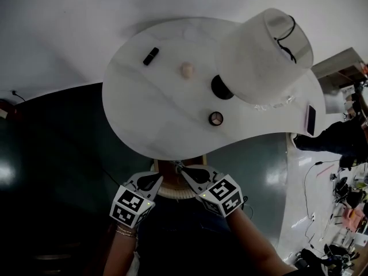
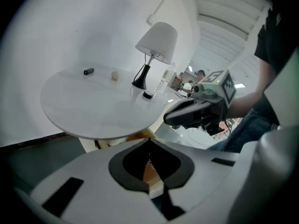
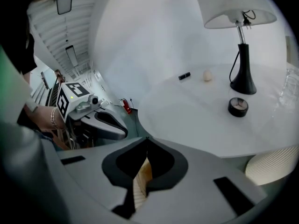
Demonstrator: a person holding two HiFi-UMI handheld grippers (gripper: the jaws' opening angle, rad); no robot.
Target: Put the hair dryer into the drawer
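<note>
No hair dryer and no drawer show in any view. My left gripper and right gripper hang side by side just below the near edge of the round white table, tips pointing toward each other. Both are shut with nothing between the jaws. In the left gripper view my own jaws meet at the tips, and the right gripper floats to the right. From the right gripper view the jaws are pressed together, and the left gripper sits at the left.
On the table stand a white-shaded lamp on a black base, a small black stick, a pale egg-shaped thing and a round tin. A ribbed cream body sits under the tabletop. Dark floor surrounds it.
</note>
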